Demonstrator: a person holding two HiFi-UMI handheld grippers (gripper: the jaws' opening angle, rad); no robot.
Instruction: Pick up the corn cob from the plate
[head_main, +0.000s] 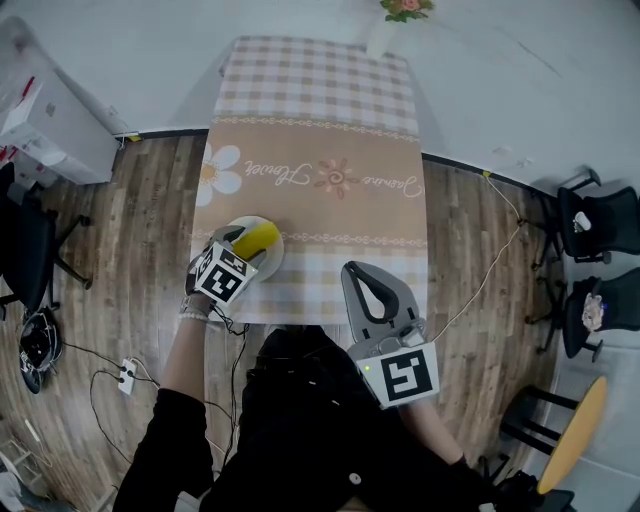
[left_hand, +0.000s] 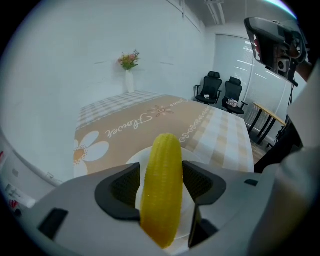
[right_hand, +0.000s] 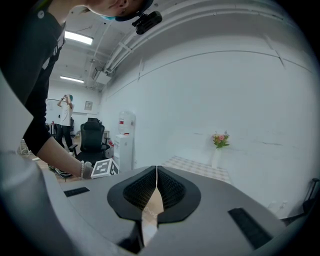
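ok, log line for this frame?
stage: pre-grasp | left gripper: open, jaws either side of corn cob | corn cob: lying on plate | right gripper: shut, empty

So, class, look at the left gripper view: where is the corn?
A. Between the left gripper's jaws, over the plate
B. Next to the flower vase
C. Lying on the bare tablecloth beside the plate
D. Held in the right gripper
A: the left gripper view shows the corn running lengthwise between the spread jaws of the left gripper, with the white plate under it.
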